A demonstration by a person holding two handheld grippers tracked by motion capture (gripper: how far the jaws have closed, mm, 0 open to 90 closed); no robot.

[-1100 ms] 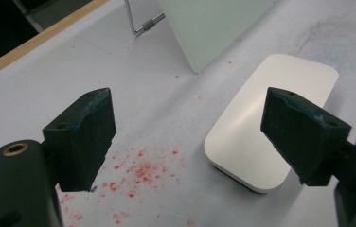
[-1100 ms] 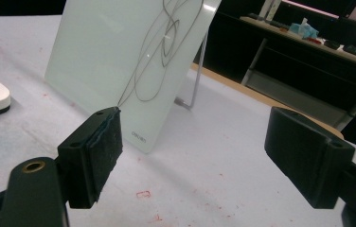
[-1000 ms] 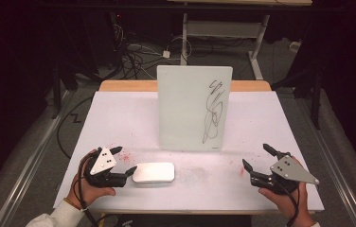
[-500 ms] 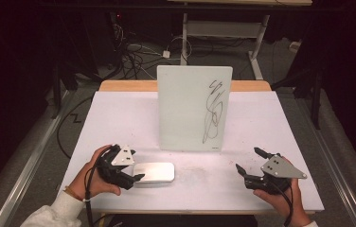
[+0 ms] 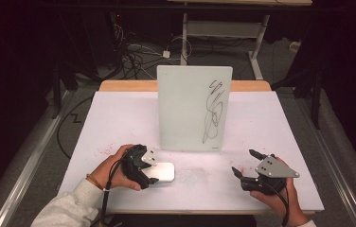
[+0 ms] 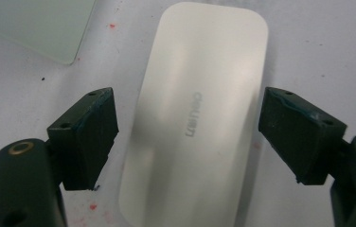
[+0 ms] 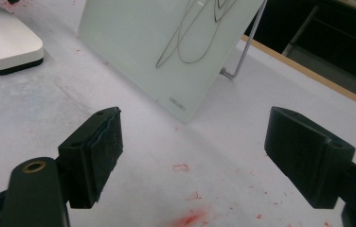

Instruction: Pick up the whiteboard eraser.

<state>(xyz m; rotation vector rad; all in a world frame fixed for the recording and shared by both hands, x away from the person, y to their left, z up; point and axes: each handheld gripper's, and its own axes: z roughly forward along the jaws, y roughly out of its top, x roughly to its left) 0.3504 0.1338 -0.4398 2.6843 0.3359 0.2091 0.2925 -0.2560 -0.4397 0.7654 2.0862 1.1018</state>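
My left gripper [image 6: 188,137] straddles the eraser [image 6: 197,118] on the table [image 5: 119,118], jaws closing but not yet touching. I centre both pads, then squeeze evenly. My right gripper [image 7: 192,156] stays wide, empty.

Left tool [image 5: 150,171] closing, gapped; right tool [image 5: 244,164] wide.

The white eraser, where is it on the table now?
In the high view the white eraser lies at the front left of the table, just before the upright glass board, with the left gripper over its left end.
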